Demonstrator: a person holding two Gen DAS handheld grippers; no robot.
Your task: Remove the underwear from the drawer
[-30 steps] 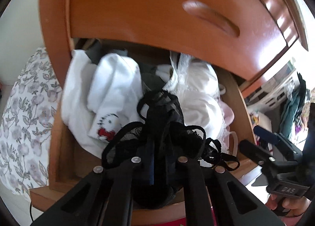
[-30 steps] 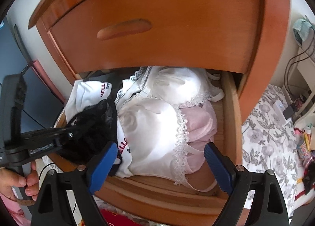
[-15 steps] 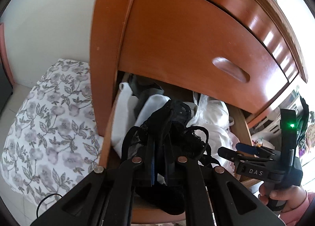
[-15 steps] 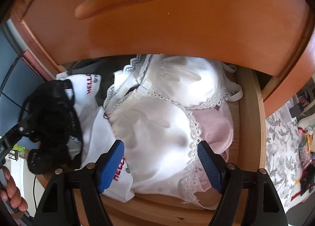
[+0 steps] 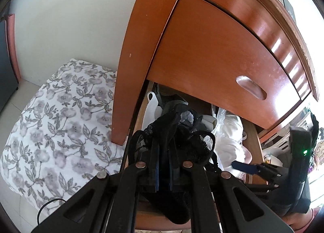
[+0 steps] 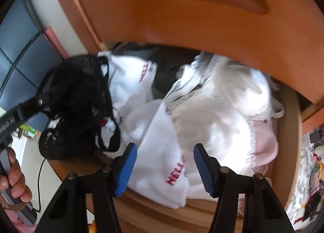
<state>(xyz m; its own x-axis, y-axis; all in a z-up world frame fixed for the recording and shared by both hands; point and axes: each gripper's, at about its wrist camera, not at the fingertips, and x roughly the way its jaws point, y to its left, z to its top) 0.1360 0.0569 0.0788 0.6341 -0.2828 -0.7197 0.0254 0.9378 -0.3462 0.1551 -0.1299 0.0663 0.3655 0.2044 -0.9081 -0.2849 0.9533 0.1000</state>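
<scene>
the left tool (image 5: 165, 164) is pinched tight on the black lace underwear (image 6: 79, 101), which hangs from it over the drawer's (image 6: 288, 131) front left corner, mostly lifted clear of the pile, so that piece looks nearly out. the right tool (image 6: 165, 164) hangs wide apart and empty above the white garment with red lettering (image 6: 162, 151) near the front edge, with white and pink pieces left inside.

1. Setting: home bedroom.
2. Wooden dresser (image 5: 212, 54), open drawer (image 6: 287, 131) filled with white undergarments (image 6: 202, 115).
3. Floral-print bedding (image 5: 60, 123) beside the dresser's left edge; white wall (image 5: 70, 20) behind.
</scene>
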